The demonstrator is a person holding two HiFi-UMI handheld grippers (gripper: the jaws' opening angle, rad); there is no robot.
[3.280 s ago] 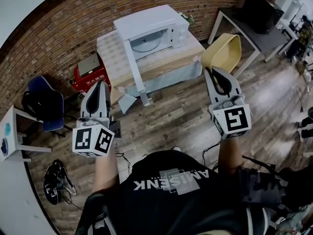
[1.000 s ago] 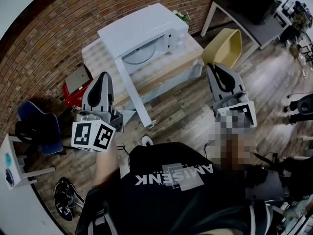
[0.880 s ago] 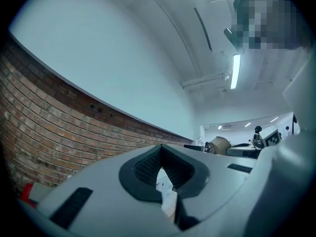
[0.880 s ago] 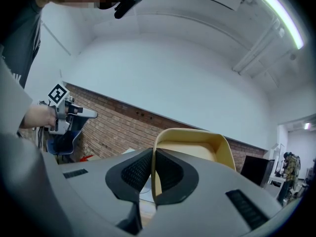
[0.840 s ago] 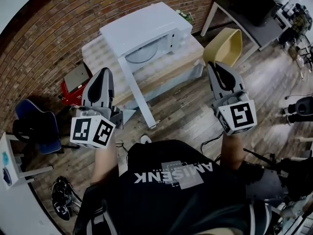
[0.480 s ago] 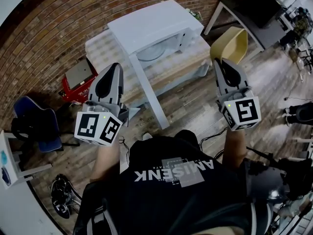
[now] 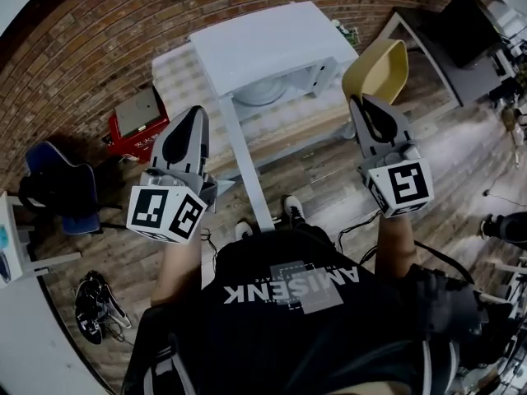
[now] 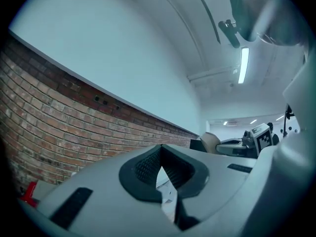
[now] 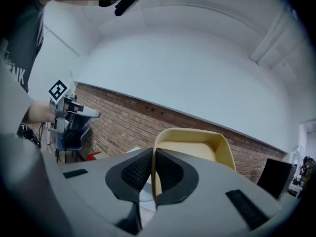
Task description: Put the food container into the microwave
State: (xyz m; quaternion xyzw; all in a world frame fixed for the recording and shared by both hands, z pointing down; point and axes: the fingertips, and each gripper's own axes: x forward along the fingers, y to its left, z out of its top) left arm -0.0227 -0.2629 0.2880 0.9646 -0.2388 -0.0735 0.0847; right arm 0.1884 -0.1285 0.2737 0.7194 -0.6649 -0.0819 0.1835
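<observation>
"What's the biggest thing around you?"

"A brick wall [image 7: 99,48] runs behind everything, and a plank floor [image 7: 329,196] lies under my feet. Against the wall stands a bench [image 7: 317,126] with a pale cloth over it. The white microwave [image 7: 263,44] sits on top of that."

"Is the microwave open?"

"Yes. Its door [image 7: 245,167] is swung out toward me from its left side, and I can see the round glass plate [image 7: 262,95] inside the cavity."

"Anything else nearby?"

"Off to my left there's a blue chair [image 7: 53,179] on the floor. A red case [image 7: 136,122] sits between it and the bench."

"And the food container?"

"The food container [image 7: 377,68] is a tan tub, and it's outside the microwave. It's up in the air just to the right of the oven, over the bench's right end, with its hollow side turned toward me. My right gripper [image 7: 359,104] has it. The jaws are pinched on the tub's near wall, which runs up between the two dark pads [image 9: 136,169]."

"What about your other hand?"

"My left gripper [image 7: 191,115] hangs in front of the bench's left part, well apart from the tub and pointing at the wall. Its jaws are drawn together so the tips meet, with nothing between them."
</observation>
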